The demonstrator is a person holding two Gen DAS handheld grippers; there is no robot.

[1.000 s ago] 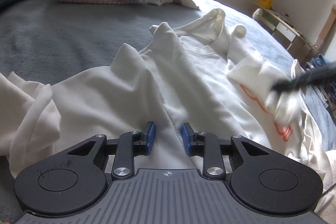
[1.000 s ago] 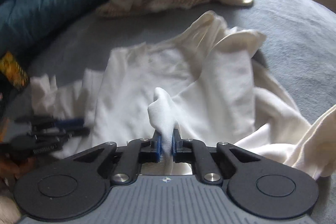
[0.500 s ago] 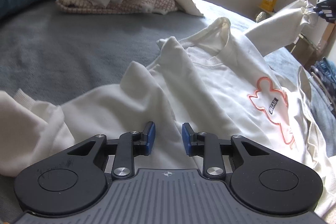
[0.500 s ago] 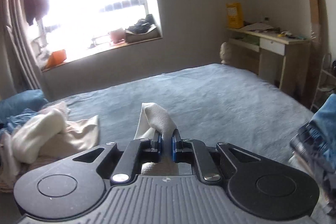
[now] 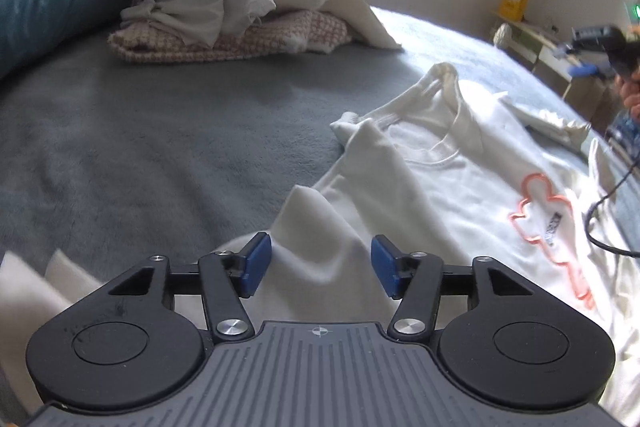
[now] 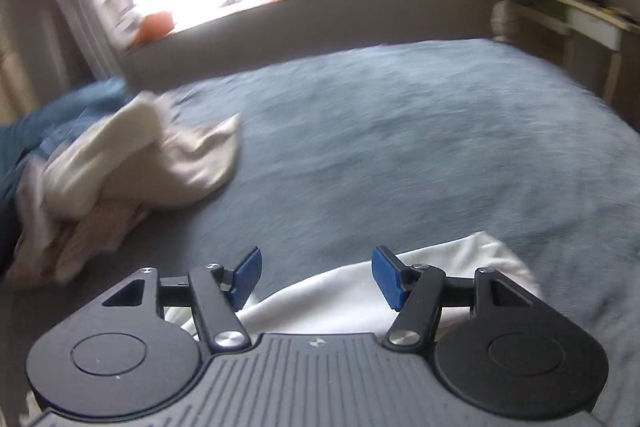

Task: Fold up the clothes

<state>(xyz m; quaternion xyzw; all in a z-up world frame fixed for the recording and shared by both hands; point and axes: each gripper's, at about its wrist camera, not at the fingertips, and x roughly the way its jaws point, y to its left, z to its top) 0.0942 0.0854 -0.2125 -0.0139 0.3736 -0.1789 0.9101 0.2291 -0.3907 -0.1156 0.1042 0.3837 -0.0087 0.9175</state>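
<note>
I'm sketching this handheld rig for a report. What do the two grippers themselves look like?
Both match. The left gripper and right gripper each have a grey ribbed body with a small crosshair mark, two round black housings, black linkage arms with silver pivot screws, and blue ridged finger pads.

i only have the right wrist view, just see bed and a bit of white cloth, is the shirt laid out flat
Observer: Mostly. In the left view the shirt lies face up, orange print showing, but its near side is bunched in ridges.
Operator: left gripper holding any of it
Observer: No. The left gripper is opening, and a ridge of cloth rises between its jaws, unpinched.
Operator: where's my gripper from there
Observer: The right gripper shows at the far right edge of the left view, beyond the shirt's far sleeve.
</note>
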